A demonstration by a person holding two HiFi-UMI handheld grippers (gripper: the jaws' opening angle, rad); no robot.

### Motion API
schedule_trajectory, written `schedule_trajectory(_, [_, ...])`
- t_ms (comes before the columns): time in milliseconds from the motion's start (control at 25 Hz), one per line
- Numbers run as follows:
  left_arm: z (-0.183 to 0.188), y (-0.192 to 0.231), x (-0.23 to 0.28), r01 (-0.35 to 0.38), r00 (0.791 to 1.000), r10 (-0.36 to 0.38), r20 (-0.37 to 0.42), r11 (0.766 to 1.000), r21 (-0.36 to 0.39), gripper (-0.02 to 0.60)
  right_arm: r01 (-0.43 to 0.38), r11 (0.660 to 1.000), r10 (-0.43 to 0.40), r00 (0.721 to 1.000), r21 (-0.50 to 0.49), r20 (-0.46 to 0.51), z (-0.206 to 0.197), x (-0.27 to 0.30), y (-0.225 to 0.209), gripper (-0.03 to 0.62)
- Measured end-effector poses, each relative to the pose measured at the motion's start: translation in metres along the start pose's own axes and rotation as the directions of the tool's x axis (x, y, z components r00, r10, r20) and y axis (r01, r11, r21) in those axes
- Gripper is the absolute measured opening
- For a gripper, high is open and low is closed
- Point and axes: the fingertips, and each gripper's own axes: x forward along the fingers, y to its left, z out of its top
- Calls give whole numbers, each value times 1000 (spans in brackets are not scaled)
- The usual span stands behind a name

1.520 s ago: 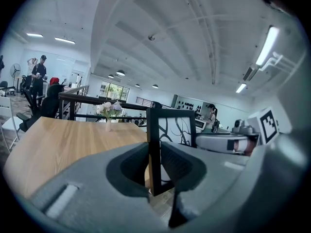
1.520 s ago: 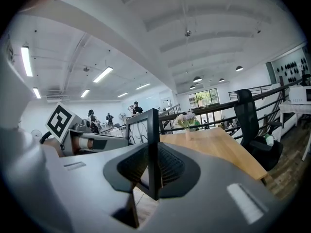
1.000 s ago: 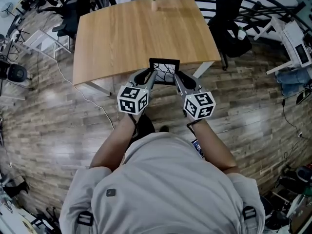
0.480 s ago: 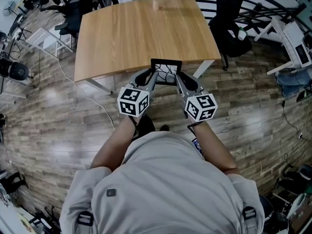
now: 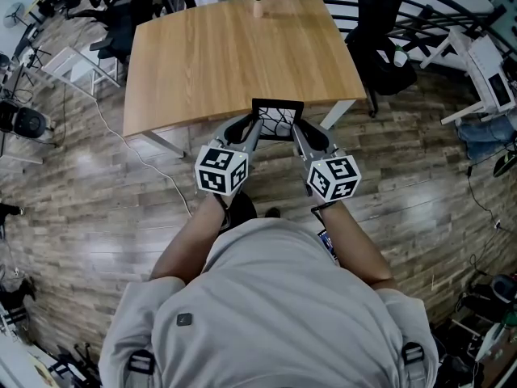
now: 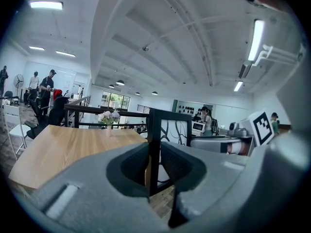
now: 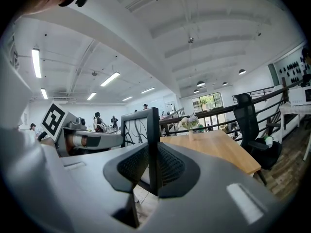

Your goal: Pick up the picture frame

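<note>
The biggest risk appears to be the picture frame point(image 5: 276, 118) slipping or swinging, because the left tongs point(image 5: 254, 126) are clamping only its thin black left bar and the right tongs point(image 5: 296, 128) are clamping only its thin right bar. If either hand is easing its squeeze, that side is likely dropping onto the wooden floor point(image 5: 97, 208) below the tongs. A smaller risk is twisting: if the two hands are pulling apart or tilting unevenly, the light frame is probably racking or popping out of one pair of pads. In the gripper views the bar is sitting upright between the ribbed pads of the left tongs point(image 6: 154, 164) and of the right tongs point(image 7: 154, 166), pads pressing on it. The frame is standing upright between the two tongs, seemingly held just over the near edge of the tabletop point(image 5: 234, 55). The room is looking like a large open workspace with ceiling strip lights, a railing and people standing far beyond the tongs. The pale wooden tabletop is stretching away ahead of the tongs, a black office chair point(image 5: 380, 51) is sitting to the right of it, and a small vase of flowers point(image 5: 256, 6) is standing at its far edge.
</note>
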Motion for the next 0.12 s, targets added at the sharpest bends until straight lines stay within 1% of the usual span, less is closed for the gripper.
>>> schedule_trajectory(120, [0,1,1,1,1000,-1,0,1000,2,75,3,1000,-3,1000,3,1,-1,1,-1,67])
